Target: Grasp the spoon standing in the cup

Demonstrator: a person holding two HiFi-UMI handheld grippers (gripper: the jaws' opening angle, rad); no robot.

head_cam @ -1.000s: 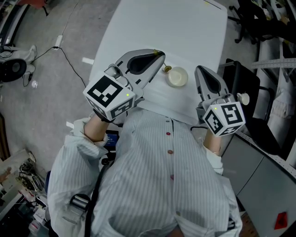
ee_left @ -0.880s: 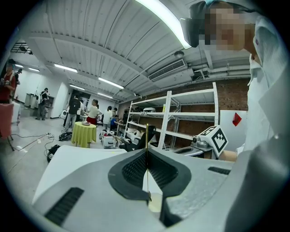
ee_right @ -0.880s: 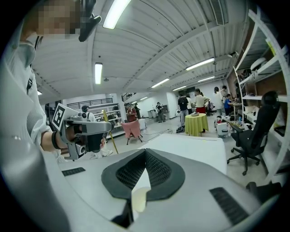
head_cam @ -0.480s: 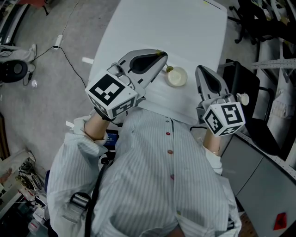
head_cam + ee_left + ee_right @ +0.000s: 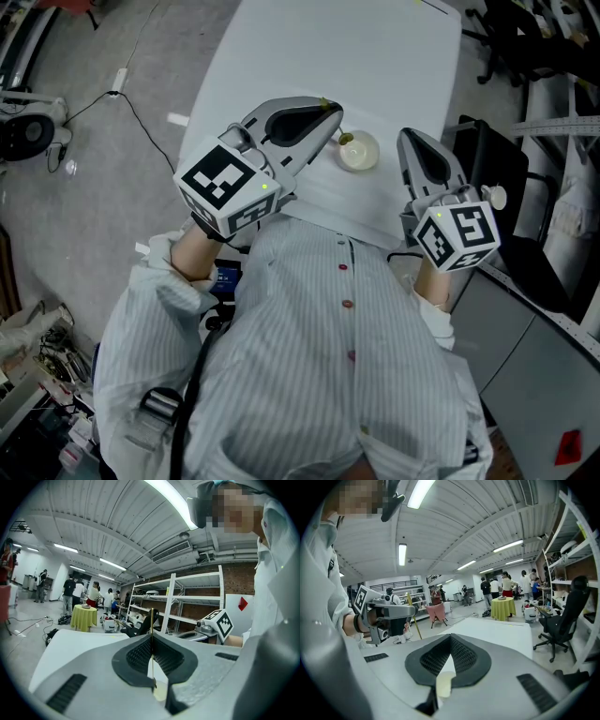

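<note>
While the left hand-held gripper (image 5: 327, 112) pinches the upright spoon (image 5: 151, 620) by its handle, the spoon's bowl sits in the cup (image 5: 359, 153) by the desk's (image 5: 328, 47) near edge. The right hand-held gripper (image 5: 405, 142) is pressed together, empty, just right of the cup.

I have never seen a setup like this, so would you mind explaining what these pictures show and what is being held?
A person wears a head camera looking down and holds a two-fingered gripper in each hand. The other two pictures come from cameras riding on those grippers. On the white table stands a cream cup. The left gripper has its fingers closed on a thin golden spoon. The right gripper is shut and empty, beside the cup.
</note>
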